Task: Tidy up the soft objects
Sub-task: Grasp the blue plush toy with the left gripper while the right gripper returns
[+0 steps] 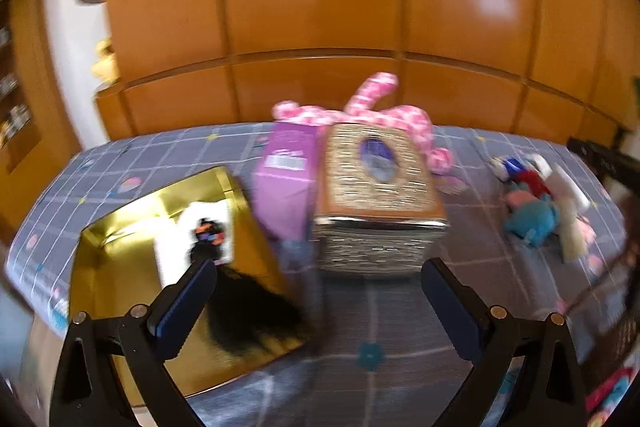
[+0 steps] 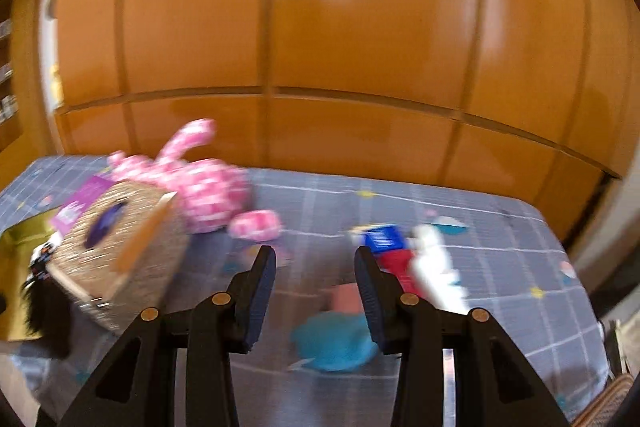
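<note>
The teal plush (image 2: pixel 334 345) lies on the bedspread (image 2: pixel 500 235), well right of the glittery box (image 1: pixel 378 195). The right gripper (image 2: pixel 316 291) hangs just above it, half open and empty; a pickup looks due, needing descent. The left gripper (image 1: pixel 318 301) gapes wide, empty

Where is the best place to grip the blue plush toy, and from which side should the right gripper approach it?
Probably its rounded blue body: the blue plush toy lies low on the bedsheet, directly beneath the open right gripper. Come down from above, closing across the body.
</note>
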Motion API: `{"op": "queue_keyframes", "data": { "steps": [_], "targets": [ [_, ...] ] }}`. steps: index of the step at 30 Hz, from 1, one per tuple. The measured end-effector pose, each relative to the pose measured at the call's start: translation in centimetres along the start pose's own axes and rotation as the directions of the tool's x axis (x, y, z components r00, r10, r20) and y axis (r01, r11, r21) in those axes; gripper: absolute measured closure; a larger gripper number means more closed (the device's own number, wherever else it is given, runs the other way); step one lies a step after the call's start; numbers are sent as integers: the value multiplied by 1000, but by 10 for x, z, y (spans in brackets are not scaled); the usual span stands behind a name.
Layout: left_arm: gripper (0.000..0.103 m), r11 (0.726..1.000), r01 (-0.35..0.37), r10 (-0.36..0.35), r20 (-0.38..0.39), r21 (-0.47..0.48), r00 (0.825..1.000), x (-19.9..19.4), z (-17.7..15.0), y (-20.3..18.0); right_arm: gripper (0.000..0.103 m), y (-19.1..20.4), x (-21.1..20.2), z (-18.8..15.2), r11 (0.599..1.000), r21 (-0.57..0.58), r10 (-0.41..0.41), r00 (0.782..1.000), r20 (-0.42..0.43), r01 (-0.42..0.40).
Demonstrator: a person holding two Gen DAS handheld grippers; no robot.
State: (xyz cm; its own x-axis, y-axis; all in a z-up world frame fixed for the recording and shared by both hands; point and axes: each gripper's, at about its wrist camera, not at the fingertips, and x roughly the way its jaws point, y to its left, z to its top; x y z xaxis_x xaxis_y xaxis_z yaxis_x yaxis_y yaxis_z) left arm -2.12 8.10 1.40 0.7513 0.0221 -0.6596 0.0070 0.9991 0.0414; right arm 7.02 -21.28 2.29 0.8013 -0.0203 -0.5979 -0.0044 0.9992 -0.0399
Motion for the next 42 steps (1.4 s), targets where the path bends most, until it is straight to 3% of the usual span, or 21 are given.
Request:
{"op": "queue_keyframes", "data": {
  "steps": [6, 10, 13, 17, 22, 25, 31, 34, 36, 38, 42],
  "targets": [
    [0, 985, 133, -129, -45, 113, 991, 10, 5, -50, 62, -73, 14, -2, 977, 144, -157, 988, 5, 155],
    [1, 962, 210, -192, -114, 175, 975, 26, 8, -83, 62, -122, 23, -20, 921, 308, -236, 970, -52, 240],
    [11, 940, 265, -236, -153, 216, 960, 39, 11, -112, 62, -154, 23, -30, 854, 488, -169, 983, -70, 181],
    [11, 917, 322, -278, -200, 236, 939, 62, 15, -147, 62, -170, 27, -40, 810, 563, -127, 987, -99, 161],
    [11, 887, 391, -336, -239, 244, 911, 88, 26, -188, 62, -166, 35, -43, 810, 570, -90, 989, -115, 140],
    [3, 873, 422, -364, -250, 244, 897, 103, 35, -212, 62, -162, 36, -42, 815, 567, -72, 991, -113, 124],
    [2, 853, 434, -356, -284, 290, 890, 137, 45, -260, 62, -164, 40, -43, 810, 578, -46, 993, -109, 101],
    [2, 857, 414, -324, -304, 307, 896, 159, 45, -281, 62, -166, 41, -43, 804, 587, -35, 993, -112, 94],
    [10, 853, 423, -324, -325, 306, 888, 173, 44, -290, 62, -167, 42, -44, 801, 593, -28, 994, -110, 88],
    [42, 842, 449, -335, -363, 300, 870, 185, 41, -296, 62, -168, 43, -45, 798, 597, -19, 993, -113, 84],
    [50, 845, 482, -385, -362, 231, 849, 189, 42, -282, 62, -169, 46, -46, 795, 602, -7, 993, -117, 77]
  ]
}}
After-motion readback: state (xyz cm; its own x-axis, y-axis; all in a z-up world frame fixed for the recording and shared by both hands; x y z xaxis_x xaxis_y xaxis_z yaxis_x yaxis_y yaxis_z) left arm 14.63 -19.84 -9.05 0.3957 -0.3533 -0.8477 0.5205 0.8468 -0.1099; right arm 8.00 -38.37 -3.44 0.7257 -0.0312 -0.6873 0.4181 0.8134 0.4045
